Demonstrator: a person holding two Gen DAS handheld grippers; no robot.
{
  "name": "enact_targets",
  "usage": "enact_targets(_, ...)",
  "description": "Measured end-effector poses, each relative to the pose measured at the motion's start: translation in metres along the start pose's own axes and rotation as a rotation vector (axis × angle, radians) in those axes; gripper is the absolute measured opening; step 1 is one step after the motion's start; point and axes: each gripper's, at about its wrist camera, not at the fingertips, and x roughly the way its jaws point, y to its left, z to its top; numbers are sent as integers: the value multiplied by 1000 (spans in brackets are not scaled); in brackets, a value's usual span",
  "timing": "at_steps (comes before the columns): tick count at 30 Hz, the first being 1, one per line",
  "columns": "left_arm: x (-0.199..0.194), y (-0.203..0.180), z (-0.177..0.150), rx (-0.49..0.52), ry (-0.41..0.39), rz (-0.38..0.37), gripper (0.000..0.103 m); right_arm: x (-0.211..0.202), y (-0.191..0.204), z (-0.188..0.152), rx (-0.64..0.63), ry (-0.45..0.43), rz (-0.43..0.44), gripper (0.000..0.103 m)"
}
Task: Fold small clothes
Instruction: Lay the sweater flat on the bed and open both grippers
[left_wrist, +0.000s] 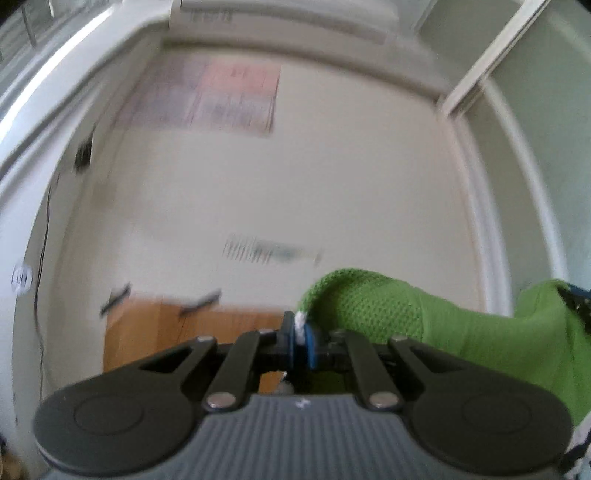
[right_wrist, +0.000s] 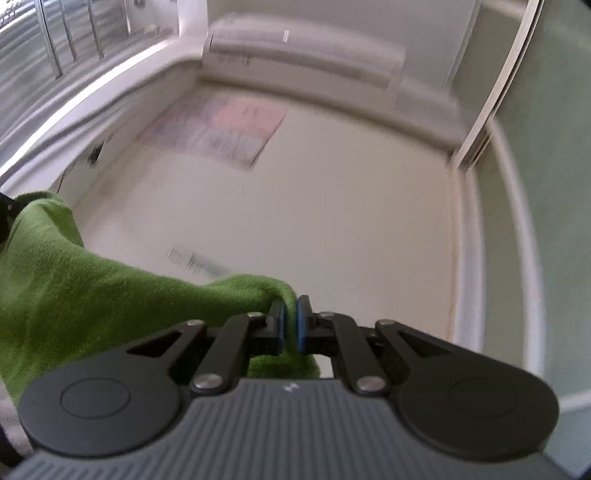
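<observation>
- Wooden surface (left_wrist: 147, 332): orange-brown, smooth, blurred; it shows only in the left wrist view, low and left of centre, against the pale wall. Whether it is a table top or a cabinet cannot be told.
- Thin dark line (left_wrist: 181, 326): runs across the wood near its far edge.
- Two dark elongated marks (left_wrist: 115, 297) (left_wrist: 201, 300): at the far edge, smeared; whether they rest on the wood cannot be told.
</observation>
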Motion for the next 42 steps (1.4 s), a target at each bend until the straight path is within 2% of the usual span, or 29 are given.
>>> enact_targets(2,29,8,-27,-4,91,53,6,28,12,-32,27,82,39,10)
enact_targets(6,103,22,-98,15,256,213,7,101,58,-115,70,253,94,12)
enact_targets(7,129,24,-127,17,304,252,13,125,74,-143,91,325,126,15)
enact_targets(8,151,27,-156,48,370,278,30,148,92,-173,99,406,149,20)
enact_targets(9,180,28,-191,108,477,313,34,167,110,-207,95,493,158,33)
enact_targets(10,203,32,-230,147,616,355,26,179,125,-241,91,600,147,34)
enact_targets(11,214,39,-260,139,744,378,11,181,132,-265,102,692,148,34)
enact_targets(12,214,49,-287,74,850,362,9,176,134,-286,144,771,170,34)
enact_targets(13,204,60,-305,-5,896,316,10,162,130,-299,196,809,200,36)
enact_targets(14,191,66,-315,-42,909,290,13,144,125,-309,232,830,228,37)
enact_targets(16,157,75,-325,-51,900,267,14,105,118,-323,235,887,264,49)
enact_targets(17,141,78,-325,-65,897,245,17,85,115,-328,230,912,277,51)
enact_targets(21,86,85,-310,-133,901,130,30,9,102,-340,192,1004,269,73)
enact_targets(22,67,83,-308,-136,903,99,34,-3,102,-344,169,1016,259,75)
enact_targets(24,53,80,-301,-153,917,38,41,-15,91,-349,133,1055,223,78)
enact_targets(26,34,75,-301,-181,947,-11,42,-27,79,-356,200,1109,204,76)
enact_targets(27,29,73,-304,-196,971,-27,42,-29,69,-356,279,1105,194,52)
enact_targets(28,23,69,-307,-206,994,-34,41,-30,63,-356,358,1119,224,10)
enact_targets(29,17,64,-311,-210,1011,-36,39,-31,61,-353,390,1122,249,10)
enact_targets(31,7,56,-311,-193,1004,-16,39,-22,68,-336,179,1048,192,9)
enact_targets(33,1,54,-309,-209,1007,0,39,-5,56,-331,-31,963,70,10)
enact_targets(34,-2,54,-306,-224,1003,7,39,5,46,-335,-134,945,-5,13)
enact_targets(35,-5,54,-303,-231,999,16,39,16,35,-342,-182,963,-55,18)
enact_targets(36,-7,54,-302,-231,999,22,39,25,23,-348,-169,1014,-89,32)
enact_targets(37,-9,53,-301,-229,999,27,39,30,15,-350,-125,1051,-107,35)
enact_targets(38,-10,53,-300,-231,999,28,40,28,12,-345,-79,1037,-119,37)
enact_targets(39,-13,52,-299,-235,1000,27,40,20,11,-338,-16,1011,-85,44)
enact_targets(42,-18,49,-300,-245,1028,23,40,-15,18,-314,247,982,57,44)
